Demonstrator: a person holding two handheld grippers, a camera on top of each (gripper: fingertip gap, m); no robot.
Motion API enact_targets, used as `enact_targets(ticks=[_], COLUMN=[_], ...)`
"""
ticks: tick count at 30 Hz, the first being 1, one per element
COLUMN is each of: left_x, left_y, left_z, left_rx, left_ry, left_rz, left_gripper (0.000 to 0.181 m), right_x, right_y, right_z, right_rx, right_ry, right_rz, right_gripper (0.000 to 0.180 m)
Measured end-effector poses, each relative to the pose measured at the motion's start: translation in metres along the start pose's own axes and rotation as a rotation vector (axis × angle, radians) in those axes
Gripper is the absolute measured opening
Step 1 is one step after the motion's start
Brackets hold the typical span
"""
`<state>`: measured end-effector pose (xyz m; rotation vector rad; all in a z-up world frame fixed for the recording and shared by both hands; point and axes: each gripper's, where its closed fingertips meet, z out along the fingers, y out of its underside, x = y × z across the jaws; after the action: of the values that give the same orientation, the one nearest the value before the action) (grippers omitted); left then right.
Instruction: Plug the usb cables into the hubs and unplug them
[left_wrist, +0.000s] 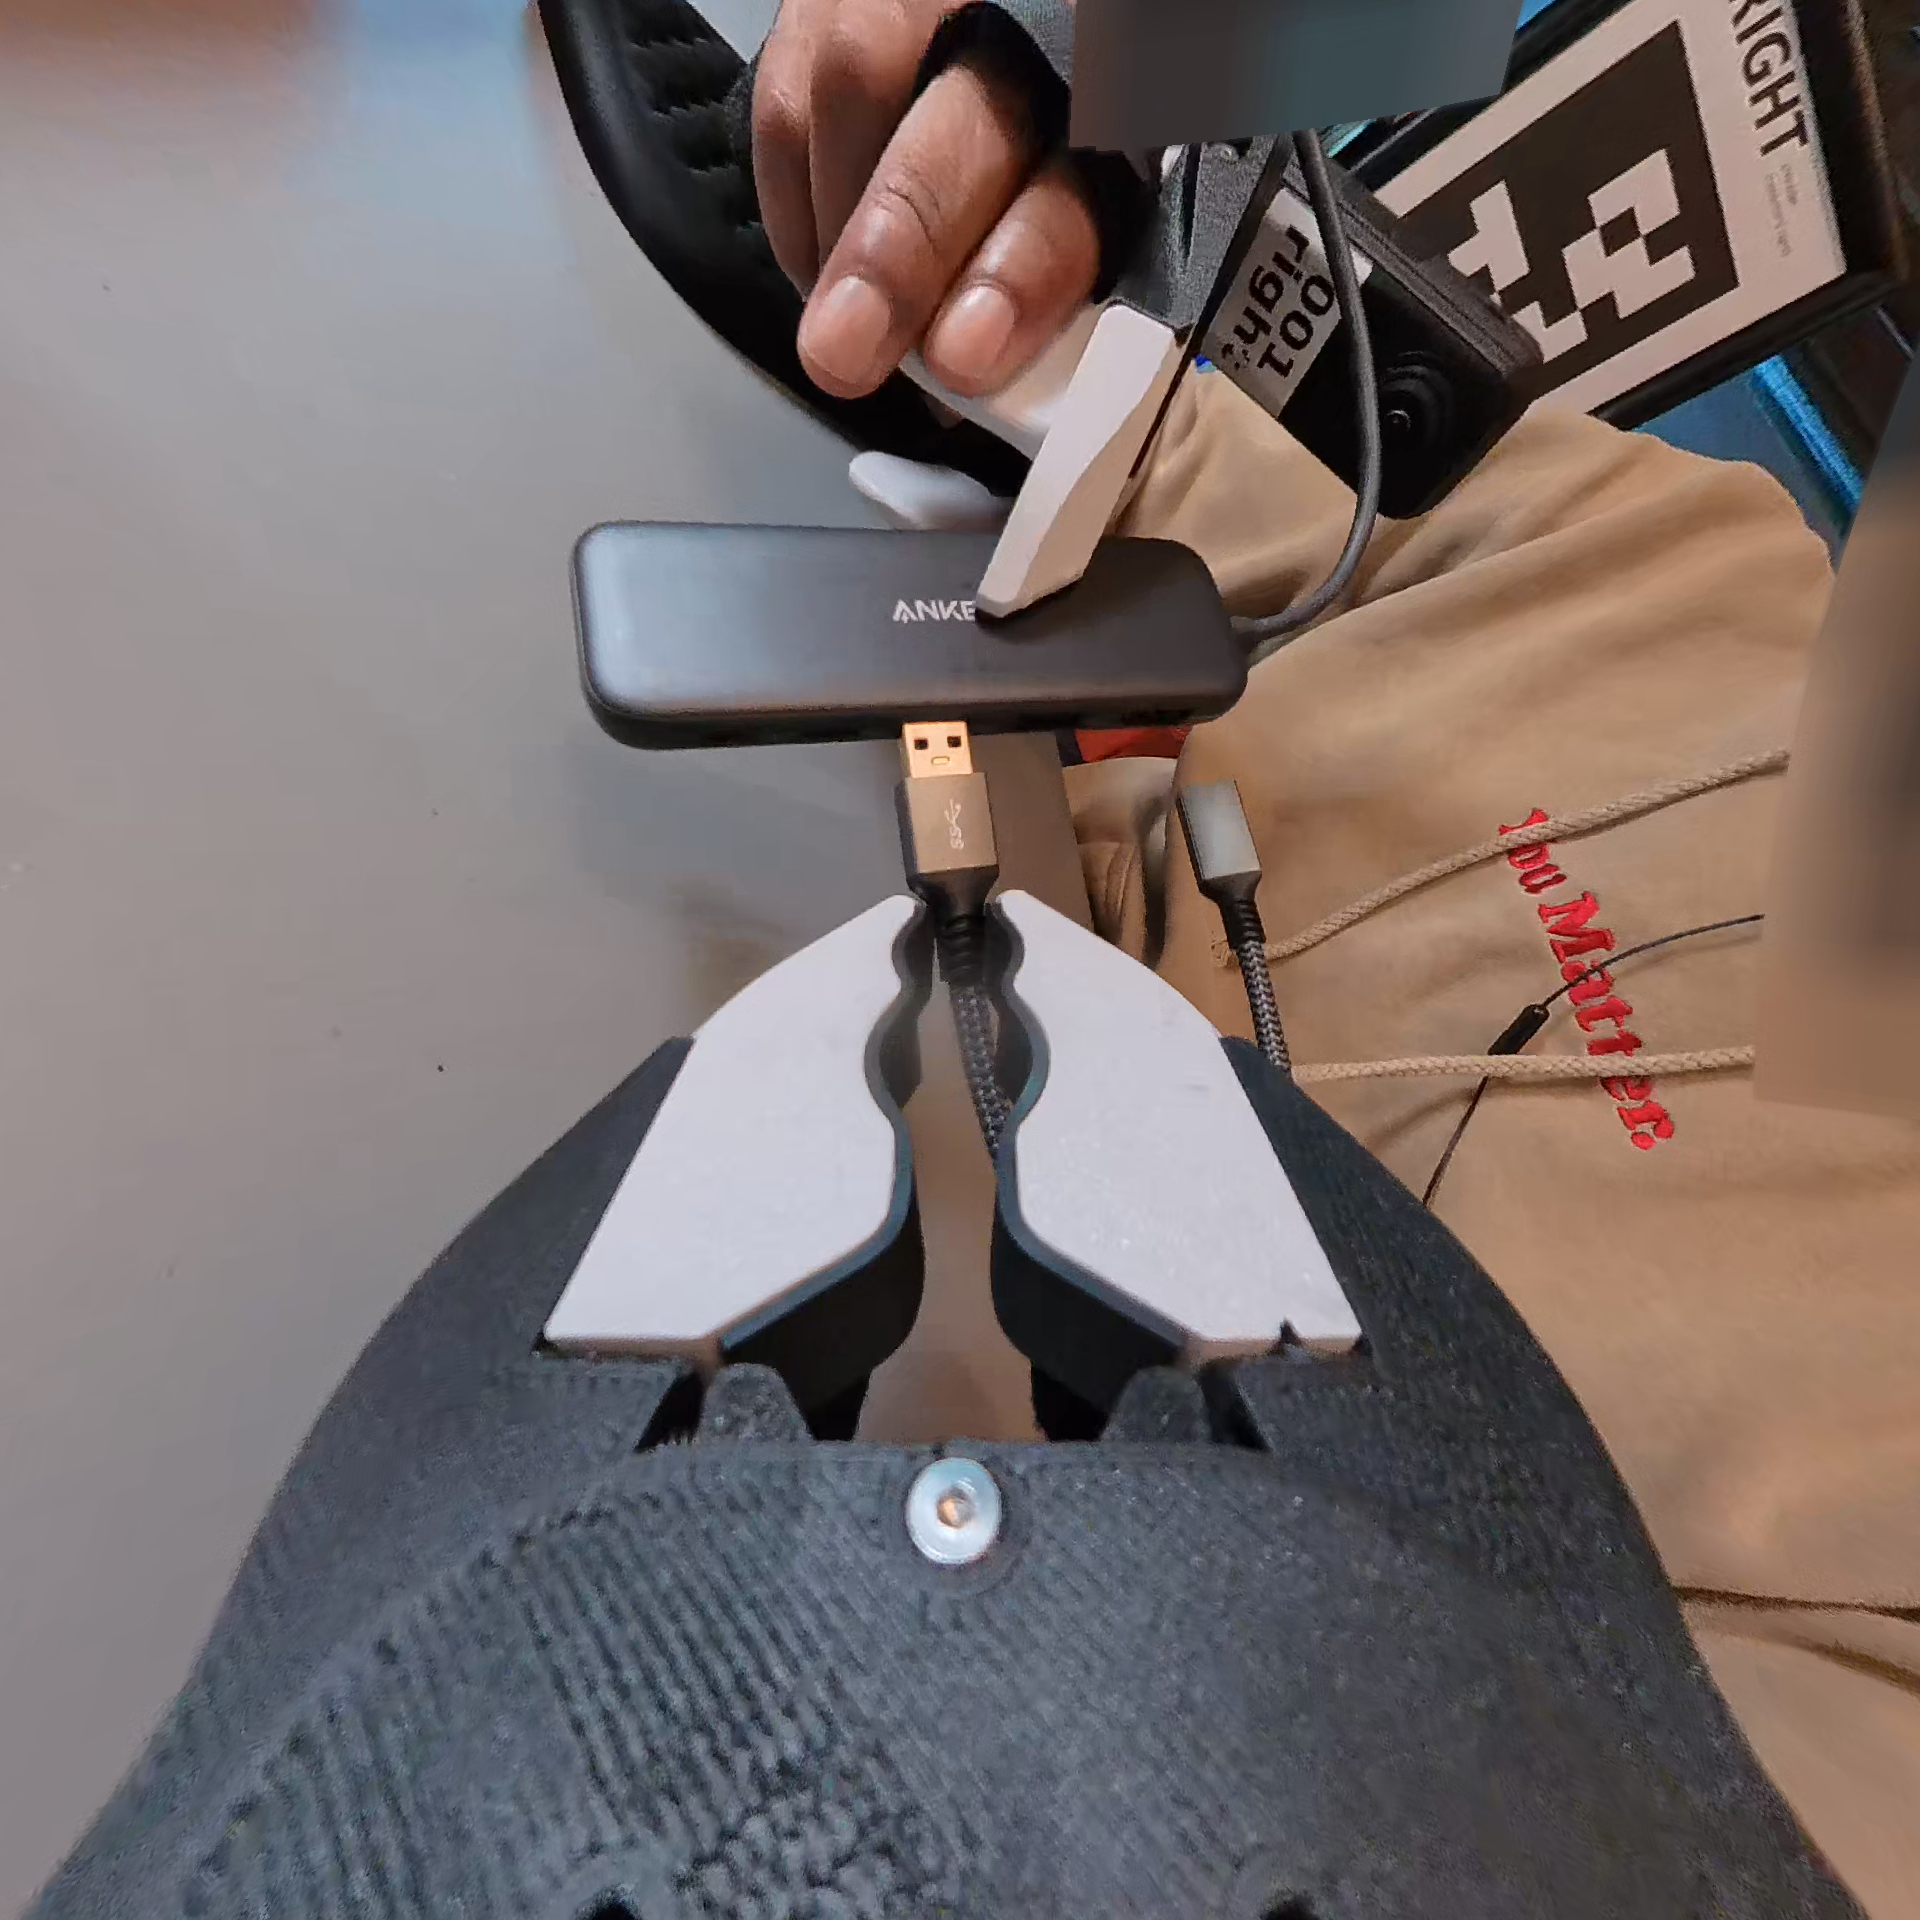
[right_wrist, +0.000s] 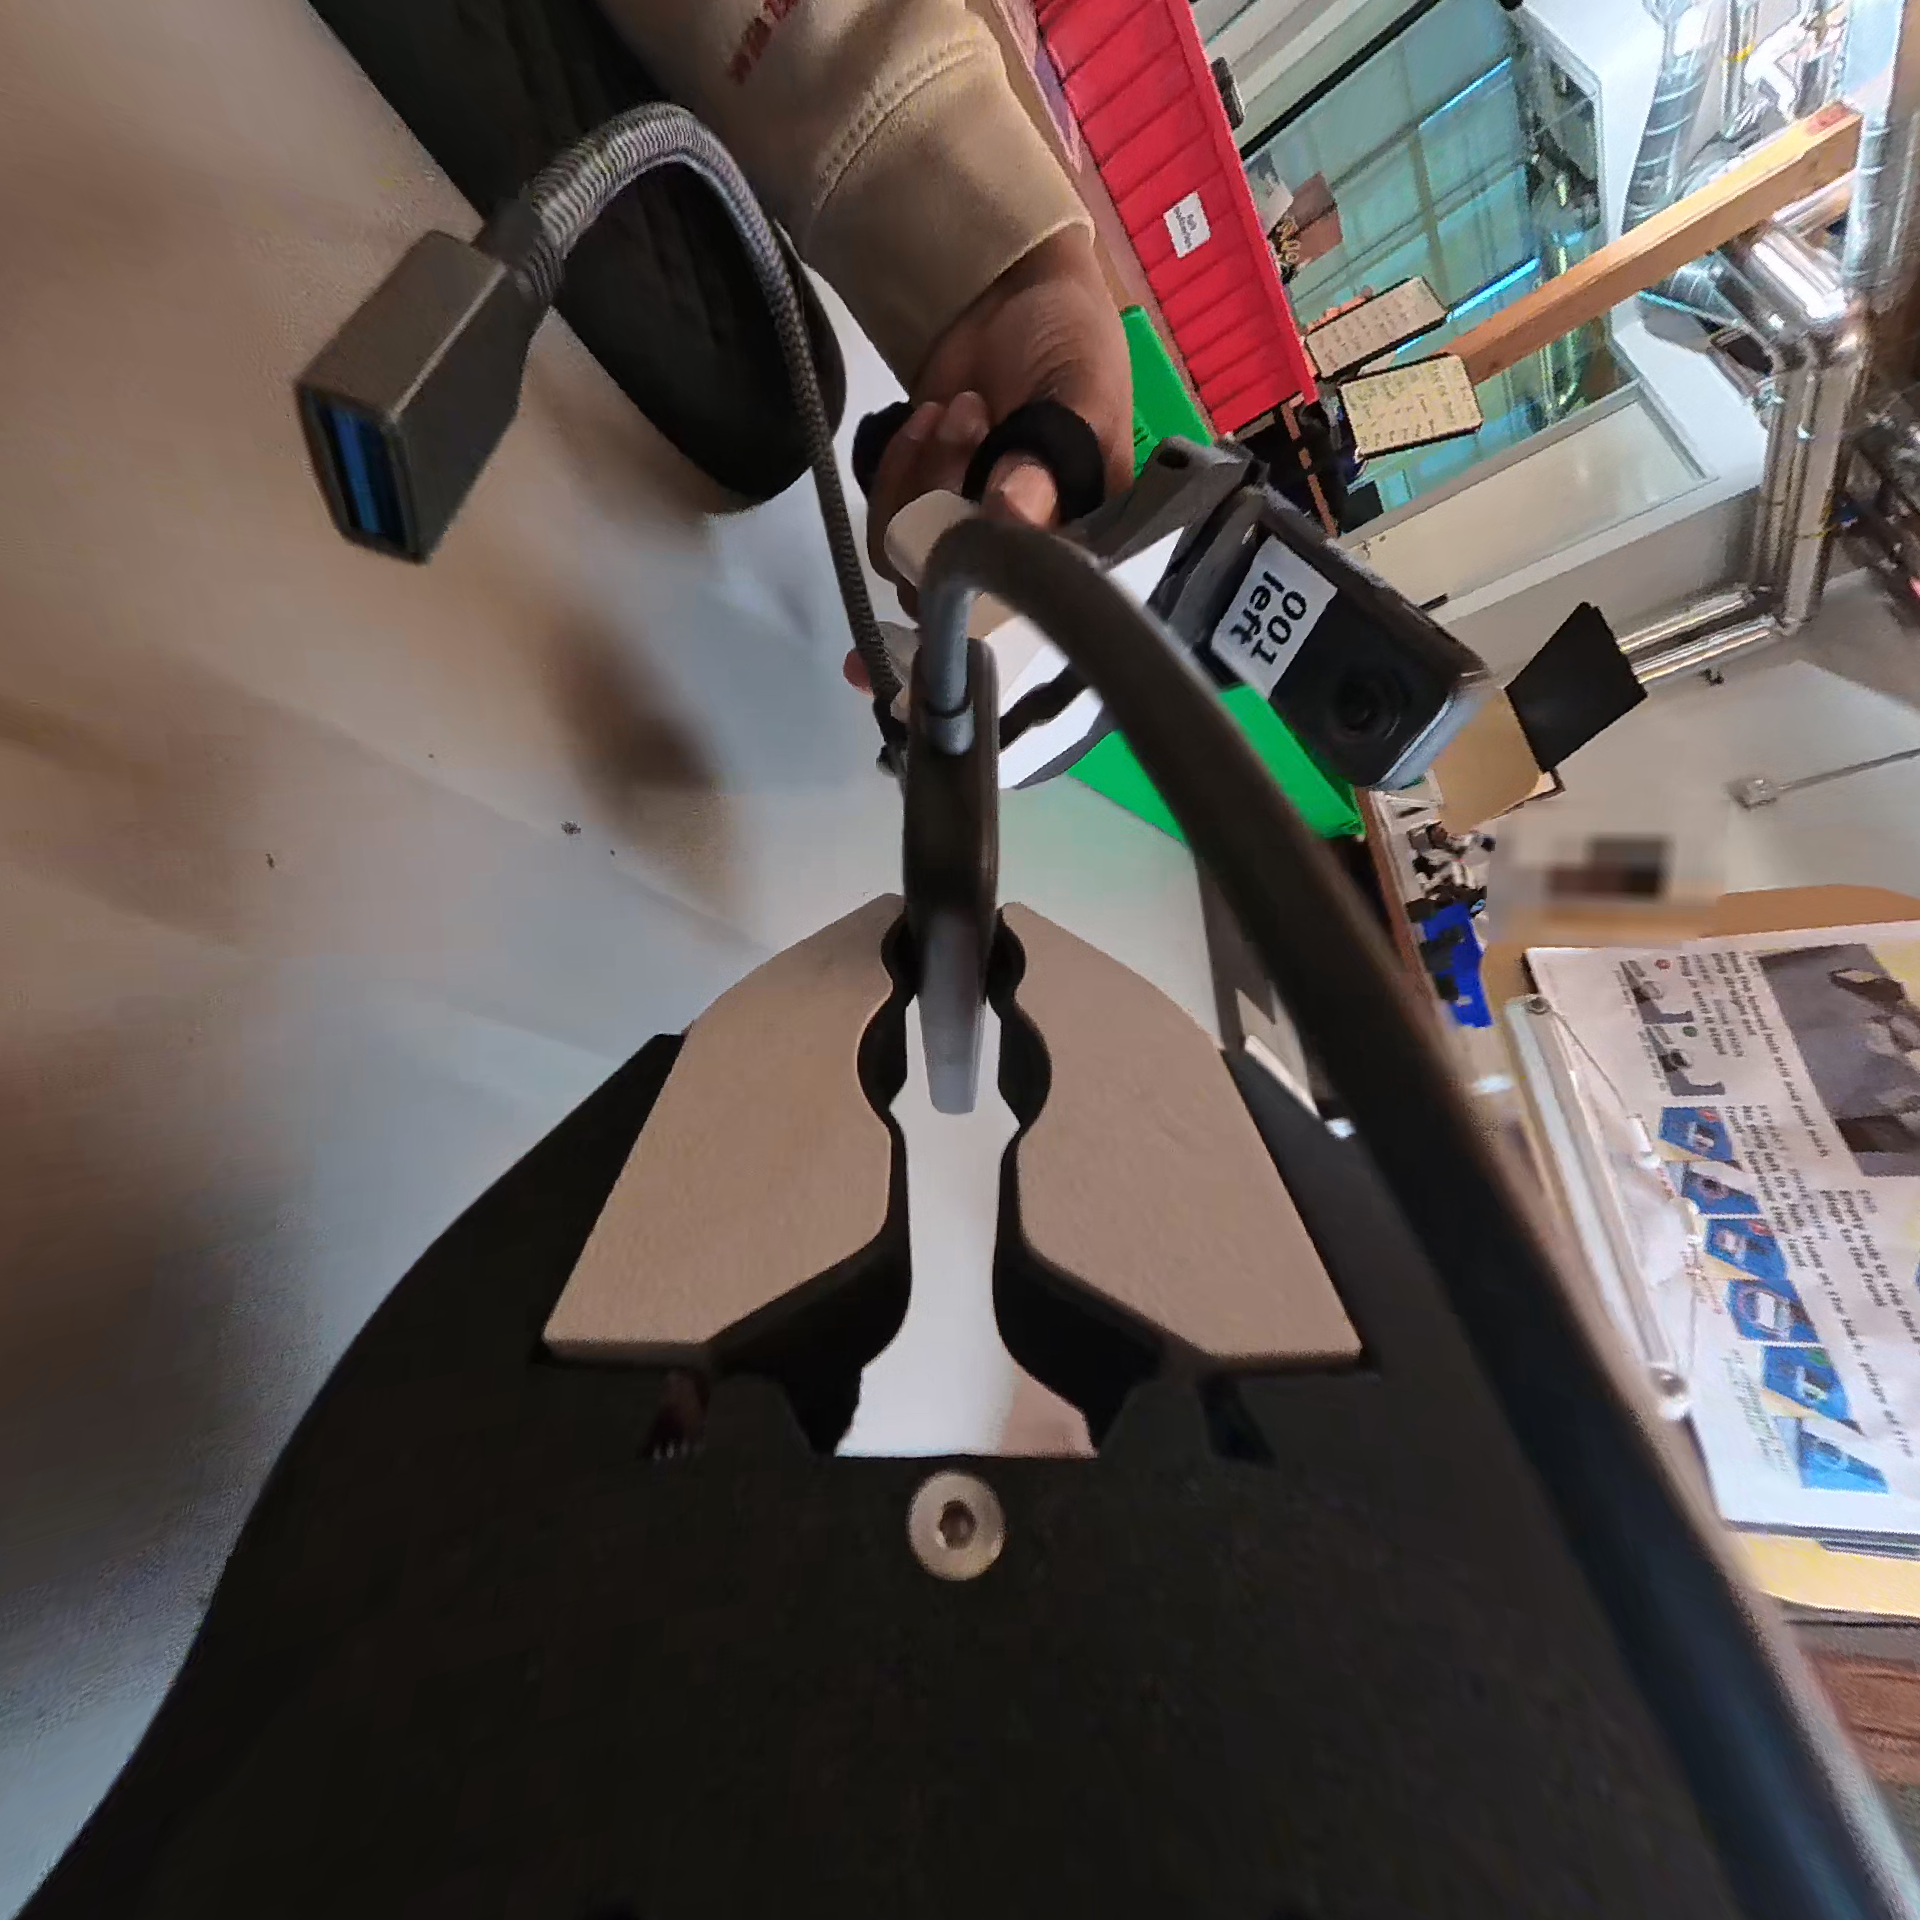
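Here your left gripper (left_wrist: 956, 914) clenches its fingers on the grey braided USB cable (left_wrist: 945, 821), plug tip touching the flat dark-grey hub (left_wrist: 790, 634), which your right gripper (right_wrist: 951, 925) grasps edge-on.

Both wrist cameras face each other closely, apparently sharing the hub (left_wrist: 894, 634).

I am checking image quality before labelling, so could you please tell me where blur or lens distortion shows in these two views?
Left wrist view: the dark flat rectangular hub and gold-tipped braided USB plug are sharp; the left gripper body bulges from the wide lens. Right wrist view: the hub in the right gripper is blurred, the thick black cable bows, the grey table shows soft shadows.
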<state>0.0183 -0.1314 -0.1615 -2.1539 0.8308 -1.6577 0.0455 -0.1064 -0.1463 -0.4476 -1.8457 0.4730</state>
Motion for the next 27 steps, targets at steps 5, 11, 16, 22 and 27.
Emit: enact_targets(ticks=[5, 11, 16, 22, 27], left_x=[0.007, 0.009, 0.009, 0.010, 0.000], left_y=[0.004, 0.002, 0.000, 0.000, -0.003], left_z=[0.009, 0.014, 0.014, 0.018, 0.016], left_rx=[-0.041, -0.014, 0.010, 0.006, 0.039], left_ry=[0.006, 0.016, 0.005, -0.023, -0.065], left_rz=[0.027, 0.000, -0.001, 0.033, 0.035], left_gripper=[0.009, 0.009, 0.008, 0.008, 0.008], right_x=[-0.012, -0.012, -0.010, -0.014, -0.011], right_y=[0.006, 0.004, 0.002, -0.001, 0.009], right_z=[0.007, 0.007, 0.007, 0.009, 0.012], right_rx=[-0.048, -0.073, -0.070, -0.057, -0.103], right_ry=[-0.053, -0.040, -0.006, -0.012, 0.013], right_rz=[-0.008, -0.065, -0.096, -0.102, -0.089], right_gripper=[0.013, 0.011, 0.010, 0.012, 0.012])
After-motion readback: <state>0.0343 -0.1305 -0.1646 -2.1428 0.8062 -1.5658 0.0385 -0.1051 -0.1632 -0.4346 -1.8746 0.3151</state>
